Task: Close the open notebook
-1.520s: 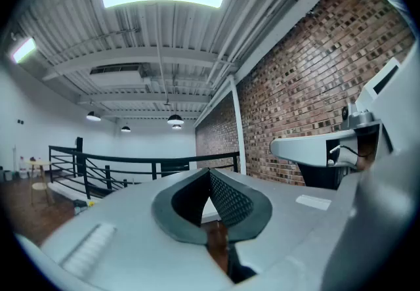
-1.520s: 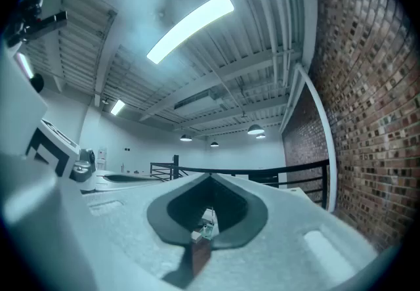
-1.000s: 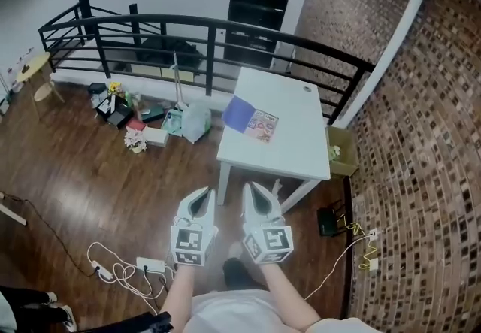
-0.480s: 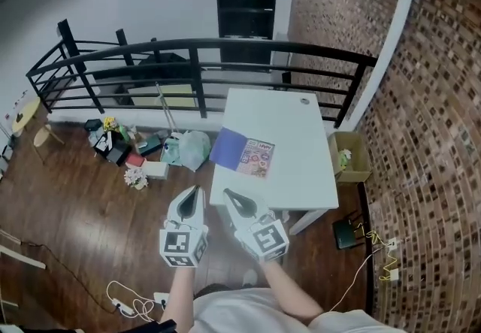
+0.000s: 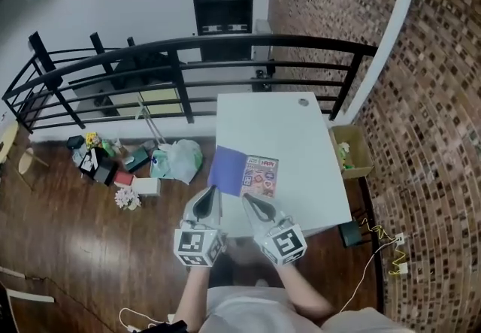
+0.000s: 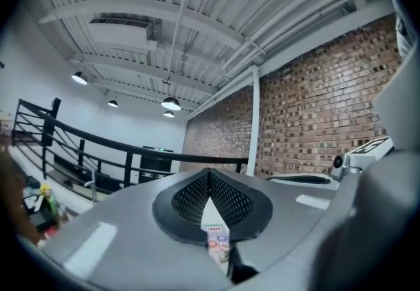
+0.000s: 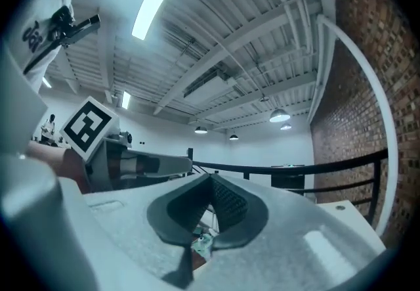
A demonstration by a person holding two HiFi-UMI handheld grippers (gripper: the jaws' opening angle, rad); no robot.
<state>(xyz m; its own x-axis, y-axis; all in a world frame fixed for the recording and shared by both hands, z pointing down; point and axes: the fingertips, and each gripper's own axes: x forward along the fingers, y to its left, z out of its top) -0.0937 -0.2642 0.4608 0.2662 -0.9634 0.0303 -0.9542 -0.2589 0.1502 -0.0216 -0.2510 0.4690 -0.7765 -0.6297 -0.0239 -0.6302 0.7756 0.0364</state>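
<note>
The open notebook (image 5: 245, 171) lies flat near the front left of the white table (image 5: 293, 136), with a blue-purple leaf on the left and a colourful printed page on the right. My left gripper (image 5: 211, 193) is shut and empty, and its tip hangs just short of the notebook's near edge. Beside it, my right gripper (image 5: 247, 198) is also shut and holds nothing, level with the table's front edge. In the left gripper view the closed jaws (image 6: 210, 175) fill the frame, and a strip of the notebook (image 6: 218, 244) shows below them. The right gripper view shows its jaws (image 7: 211, 182) closed.
A black railing (image 5: 188, 46) runs behind the table. Bags, boxes and flowers (image 5: 113, 166) clutter the wooden floor on the left. A cardboard box (image 5: 347, 151) and yellow cables (image 5: 387, 249) sit to the right by the brick wall. A small round object (image 5: 303, 102) lies at the table's far corner.
The table and notebook have come much nearer in the head view. Both grippers have travelled forward together from over the floor to the table's front edge, and both have stayed shut.
</note>
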